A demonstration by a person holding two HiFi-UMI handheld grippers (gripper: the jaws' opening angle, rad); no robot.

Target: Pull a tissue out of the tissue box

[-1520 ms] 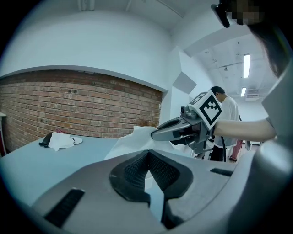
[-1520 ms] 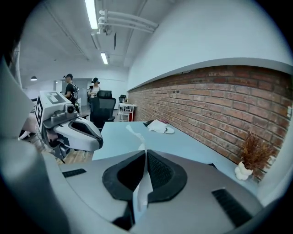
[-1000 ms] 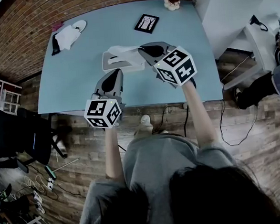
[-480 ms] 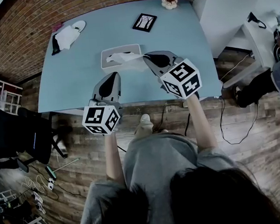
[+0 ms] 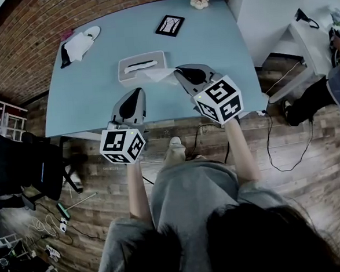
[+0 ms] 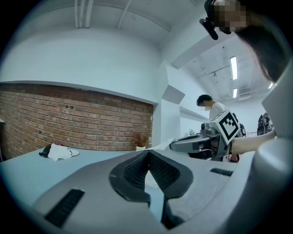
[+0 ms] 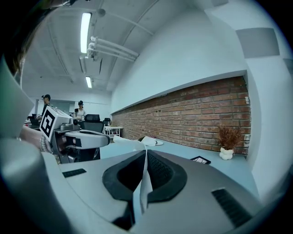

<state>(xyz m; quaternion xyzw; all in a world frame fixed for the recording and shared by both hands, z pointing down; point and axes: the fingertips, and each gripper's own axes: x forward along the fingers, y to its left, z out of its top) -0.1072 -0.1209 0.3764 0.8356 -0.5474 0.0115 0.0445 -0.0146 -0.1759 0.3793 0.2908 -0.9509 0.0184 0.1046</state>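
Brick wall (image 5: pixel 19 56) at back & left, white wall (image 5: pixel 265 9) on rt. Wood-plank floor (image 5: pixel 294 170). Light-blue table (image 5: pixel 84 109), black chair (image 5: pixel 18 166) (left of it). Tube lights (image 7: pixel 85 27) on white ceiling, lit.

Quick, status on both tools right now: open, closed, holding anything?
Left tool: closed, nothing between its jaws.
Right tool: closed on the tissue.

Grey left tool (image 5: pixel 135 92), right tool (image 5: pixel 178 72), grey shirt (image 5: pixel 192 198)
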